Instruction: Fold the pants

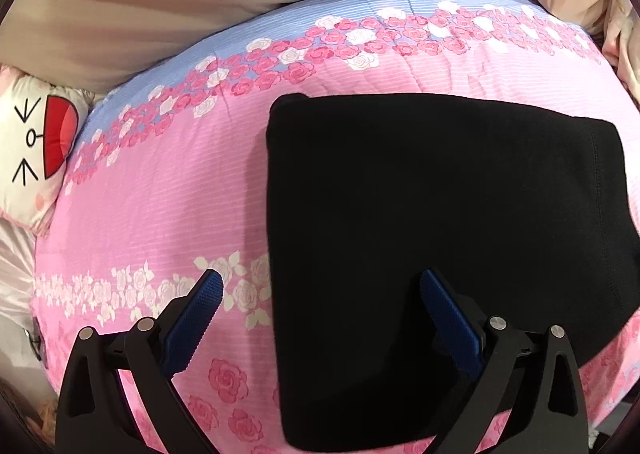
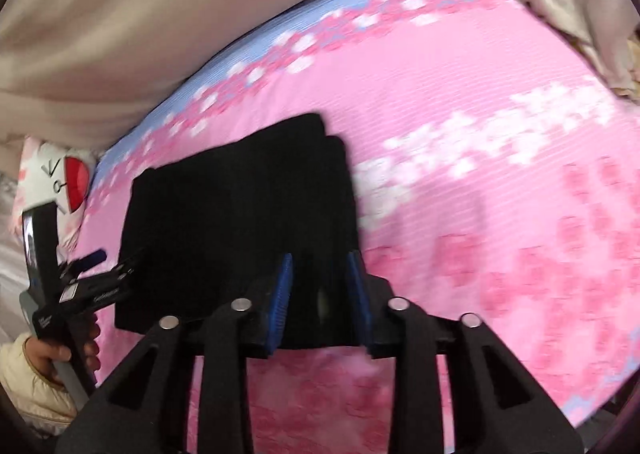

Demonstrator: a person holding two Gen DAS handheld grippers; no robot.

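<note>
Your pants (image 1: 440,234) already lie folded into a compact black stack on the pink quilt (image 1: 160,213), so little remains: your left gripper (image 1: 320,294) hangs released above their near-left edge, while your right gripper (image 2: 320,286), partly spread, seems empty.

light: bright, even, soft indoor; source can't tell
left wrist view: sharp, quilt (image 1: 168,213) print crisp
right wrist view: motion blur all over, quilt (image 2: 500,193) roses smeared, worst at right
pants (image 1: 440,234): crushed black, almost no fold detail; same in right view (image 2: 240,221)
shadows: faint, thin one along pants' left edge
glare: none
distortion: heavy fisheye bulge, dark vignette corners both views
</note>
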